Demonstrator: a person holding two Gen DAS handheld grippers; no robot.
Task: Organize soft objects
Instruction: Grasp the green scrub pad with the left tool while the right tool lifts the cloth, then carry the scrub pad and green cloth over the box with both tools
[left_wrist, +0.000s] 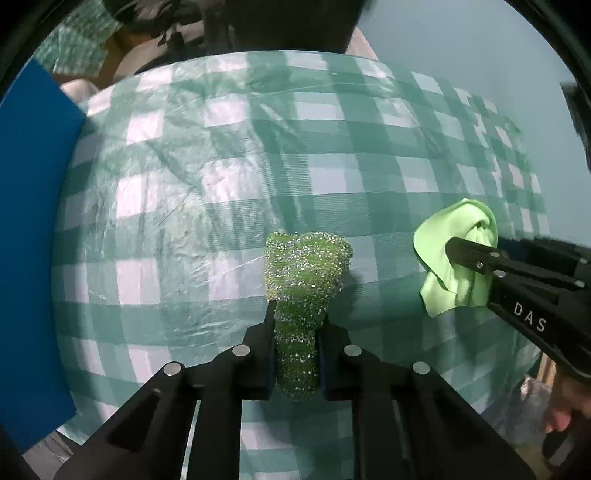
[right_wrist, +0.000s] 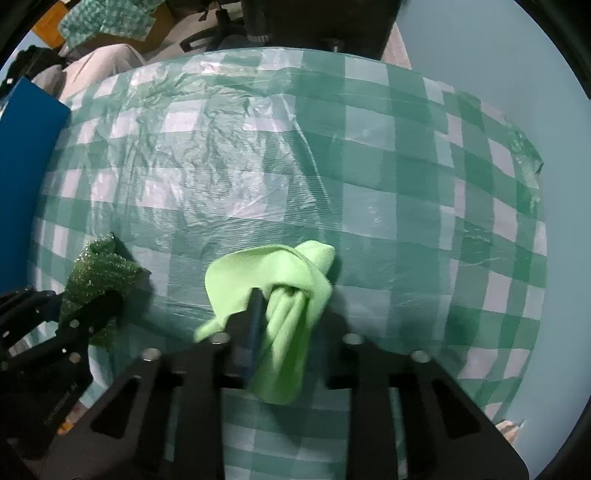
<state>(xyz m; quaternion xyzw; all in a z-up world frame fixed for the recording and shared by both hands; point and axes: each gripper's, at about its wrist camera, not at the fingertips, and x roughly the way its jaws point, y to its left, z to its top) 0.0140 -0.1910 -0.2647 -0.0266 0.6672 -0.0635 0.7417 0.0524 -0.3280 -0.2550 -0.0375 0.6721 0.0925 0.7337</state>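
Two soft things are held up over the tabletop (left_wrist: 229, 155), one in each hand-held gripper. The tabletop has a green and white checked cover with crinkly clear plastic on top.

The left hand-held gripper (left_wrist: 295, 325) pinches a sparkly green scrubber (left_wrist: 303, 273). Its two black fingers press on the scrubber's thin lower part, and the wide fluffy top sticks out past the tips toward 12 o'clock. In the right wrist view, the same scrubber (right_wrist: 99, 273) sits at 9 o'clock, with the left hand-held gripper around it.

The right hand-held gripper (right_wrist: 280, 299) pinches a light green cloth (right_wrist: 280, 280). The cloth is bunched up between the fingers, and loose folds hang out on both sides. In the left wrist view, this cloth (left_wrist: 450, 258) is at 3 o'clock, near the scrubber but not touching it.

A flat blue board (left_wrist: 33, 236) stands at 9 o'clock, just beside the tabletop edge.
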